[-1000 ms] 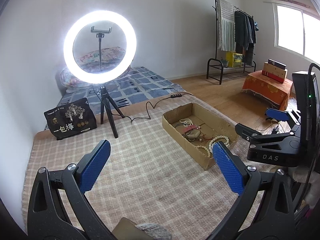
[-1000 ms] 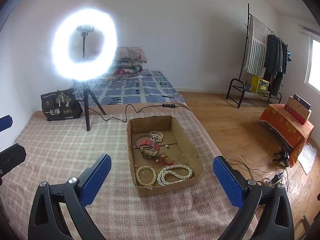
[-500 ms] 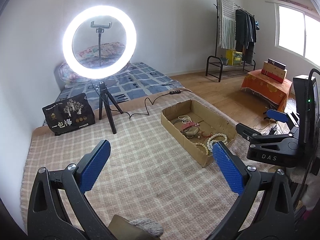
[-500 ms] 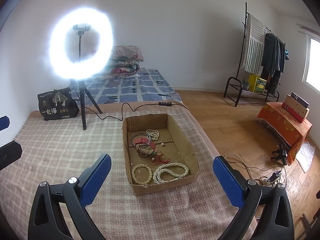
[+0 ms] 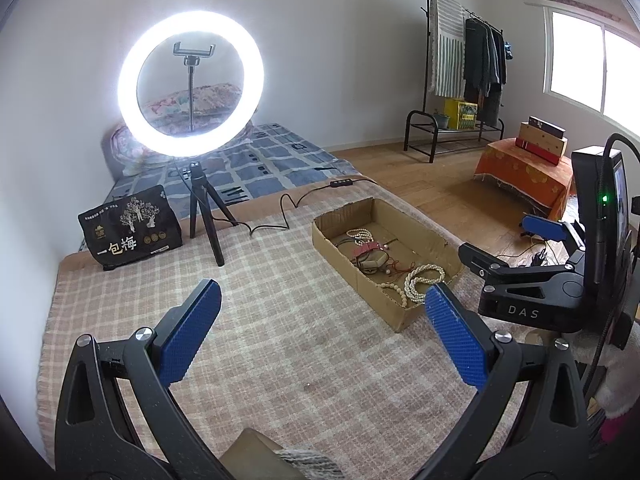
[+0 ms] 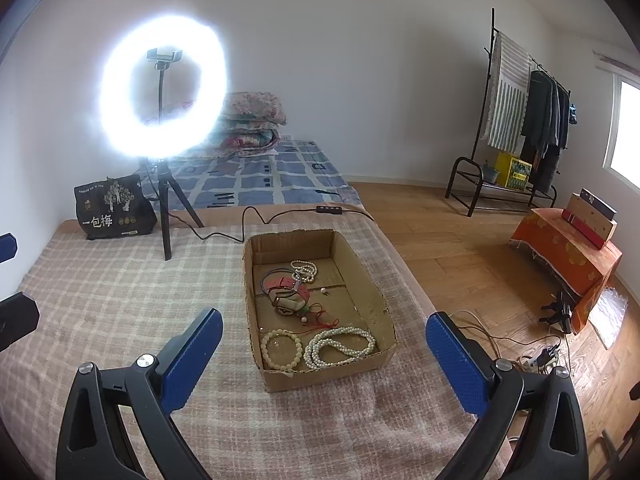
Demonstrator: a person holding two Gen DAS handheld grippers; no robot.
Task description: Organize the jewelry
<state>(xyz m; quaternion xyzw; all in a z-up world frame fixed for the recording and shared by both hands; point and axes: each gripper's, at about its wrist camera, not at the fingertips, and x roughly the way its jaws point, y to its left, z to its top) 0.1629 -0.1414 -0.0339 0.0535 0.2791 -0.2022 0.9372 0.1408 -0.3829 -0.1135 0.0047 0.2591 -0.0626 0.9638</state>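
We see a checked blanket (image 6: 120,300) spread on a bed, with a ring light (image 6: 162,88) at eleven o'clock. The cardboard box (image 6: 376,304) of jewelry (image 6: 340,346) sits ahead at twelve o'clock between our right gripper (image 6: 324,354)'s jaws, at one o'clock from our left gripper (image 5: 322,328); both jaws gape, holding nothing.

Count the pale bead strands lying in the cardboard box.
3: a coiled long strand at the near right, a single-loop bracelet at the near left, a small strand toward the far end. Others may hide in the central tangle.

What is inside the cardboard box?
The cardboard box holds pearl strands, a bead bracelet, a small pearl string, a red strap and red cord. Anything under the tangled pile is hidden.
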